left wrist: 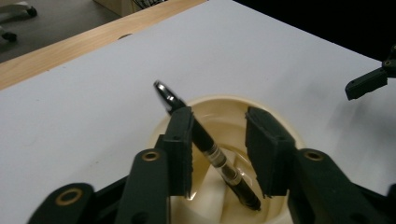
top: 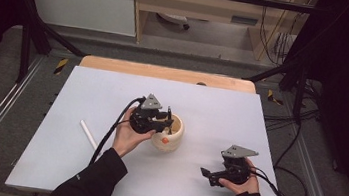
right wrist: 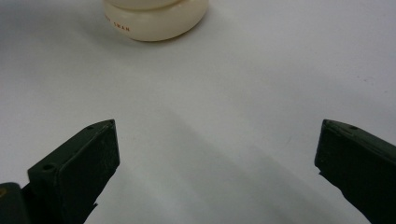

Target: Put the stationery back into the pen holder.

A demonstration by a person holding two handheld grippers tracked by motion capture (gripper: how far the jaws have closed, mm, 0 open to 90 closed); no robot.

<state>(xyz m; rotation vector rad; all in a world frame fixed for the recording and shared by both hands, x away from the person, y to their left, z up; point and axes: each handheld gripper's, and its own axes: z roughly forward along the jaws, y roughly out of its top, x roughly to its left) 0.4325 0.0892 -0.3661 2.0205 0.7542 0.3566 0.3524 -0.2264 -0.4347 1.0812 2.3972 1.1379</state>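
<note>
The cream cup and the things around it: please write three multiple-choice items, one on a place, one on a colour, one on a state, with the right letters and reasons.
1. Where is the black pen?
A. inside the cream cup
B. flat on the table
C. in the right tongs

2. What colour is the stick left of the cup?
A. red
B. white
C. green

3. How are the right tongs?
A. shut on the pen
B. shut on the cup
C. open, holding nothing

Key: 1 A, the pen leans inside the cup; 2 B, it lies white on the table; 3 C, the jaws stand wide apart over bare table.

White stick (top: 88, 134) on the pale table (top: 112, 95), left side
</note>
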